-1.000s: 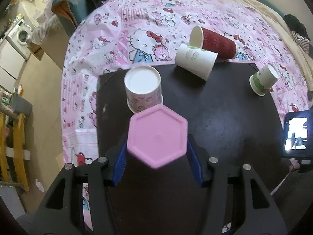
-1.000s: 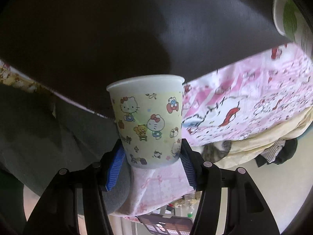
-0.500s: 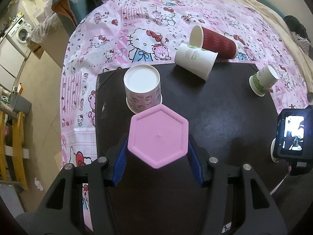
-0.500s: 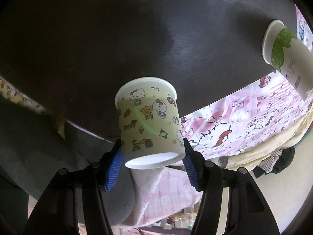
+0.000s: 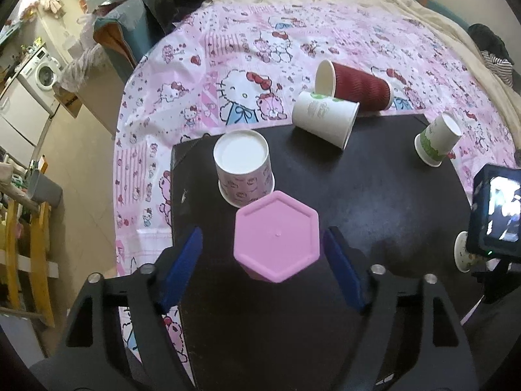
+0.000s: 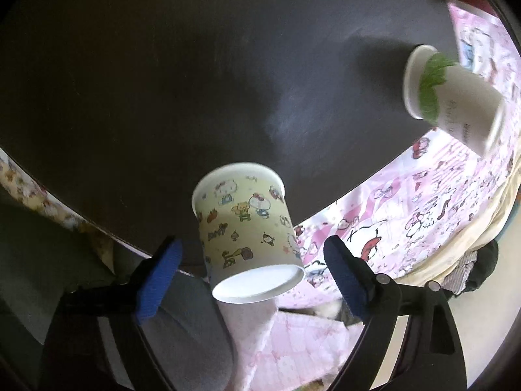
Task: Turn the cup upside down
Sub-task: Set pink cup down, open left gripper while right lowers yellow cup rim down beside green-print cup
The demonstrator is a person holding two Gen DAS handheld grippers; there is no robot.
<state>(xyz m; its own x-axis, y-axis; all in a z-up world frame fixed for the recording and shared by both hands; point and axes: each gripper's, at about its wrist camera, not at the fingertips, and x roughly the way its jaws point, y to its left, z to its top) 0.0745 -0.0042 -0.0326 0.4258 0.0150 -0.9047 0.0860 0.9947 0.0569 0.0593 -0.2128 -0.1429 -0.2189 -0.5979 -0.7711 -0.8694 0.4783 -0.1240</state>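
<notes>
Left gripper (image 5: pixel 262 260) jaws opening, blue pads (image 5: pixel 182 267) now clear of the pink cup (image 5: pixel 276 239) on both sides. Pink cup sits upside down on the dark table (image 5: pixel 374 202), hexagonal base up, centred between the jaws with a gap each side, slightly closer to the right pad. Not gripped.

Right gripper (image 6: pixel 250 277) jaws also opening, standing wide. Cartoon cup (image 6: pixel 247 228) is between them, inverted, white base toward the camera, rim on the near edge of the table (image 6: pixel 162 81). Neither pad (image 6: pixel 158 278) touches it; gaps visible on both sides. Cup leans a bit in this view, and whether it stands flat I cannot tell. In the left view only a sliver of it (image 5: pixel 462 251) shows at the right edge, behind the right gripper's black box with a lit screen (image 5: pixel 496 211).

Other cups in the left view: a pink-print cup (image 5: pixel 244 167) upside down just beyond the pink cup, nearly touching it. White cup (image 5: pixel 325 119) on its side at the table's far edge, mouth to the right. Red cup (image 5: pixel 353 84) on its side behind it on the Hello Kitty cloth (image 5: pixel 228 75), mouth to the left, touching the white one. Green-print cup (image 5: pixel 438 138) at the far right corner, tilted, hanging half over the table edge; same cup (image 6: pixel 449 97) shows blurred at upper right in the right view.
</notes>
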